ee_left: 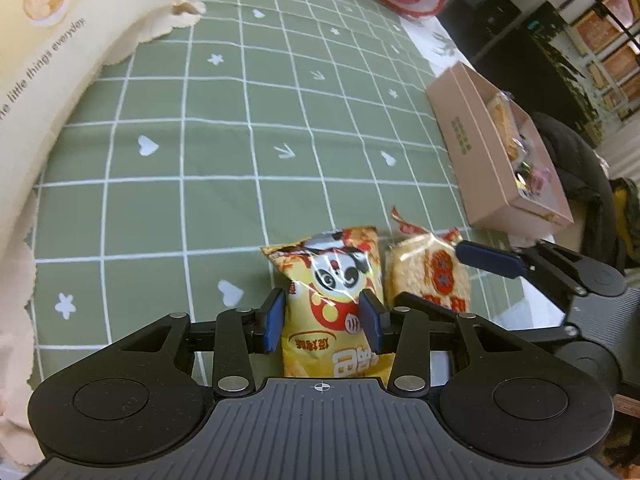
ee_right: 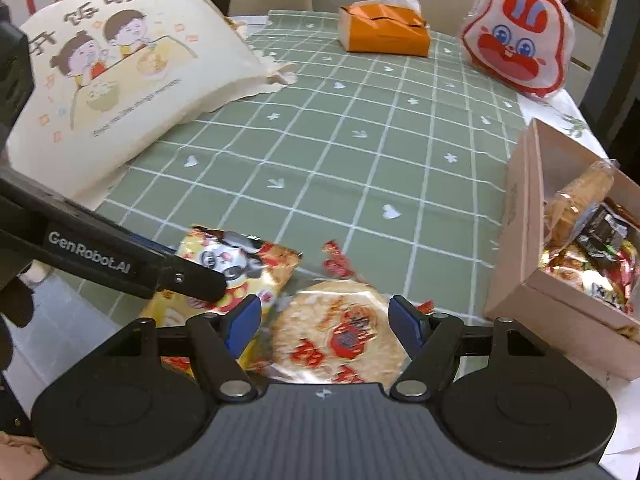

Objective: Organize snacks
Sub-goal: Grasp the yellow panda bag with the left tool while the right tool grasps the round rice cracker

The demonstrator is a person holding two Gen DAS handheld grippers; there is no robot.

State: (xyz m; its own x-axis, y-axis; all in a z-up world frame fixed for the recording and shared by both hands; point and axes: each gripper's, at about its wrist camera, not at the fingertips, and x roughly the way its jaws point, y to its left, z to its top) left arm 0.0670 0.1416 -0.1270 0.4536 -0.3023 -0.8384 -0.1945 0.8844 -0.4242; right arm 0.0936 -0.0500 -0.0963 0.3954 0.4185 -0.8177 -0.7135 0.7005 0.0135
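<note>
Two snack packets, a yellow panda bag (ee_left: pixel 332 300) and a rice cracker pack (ee_right: pixel 340 340), are lying beside one pink box (ee_right: pixel 520 240), with two cushions (ee_right: pixel 120 80) sitting behind.

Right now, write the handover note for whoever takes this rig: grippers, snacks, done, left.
Left gripper: astride the yellow panda snack bag, pads at its sides, grip not confirmed.
Right gripper: open around the round rice cracker pack, pads apart from it.
Both packs lie side by side on the green checked tablecloth, near its front edge.
Done: several snacks already sit in the pink box to the right.
Left: grip each pack, carry both to the box, put them in.
</note>
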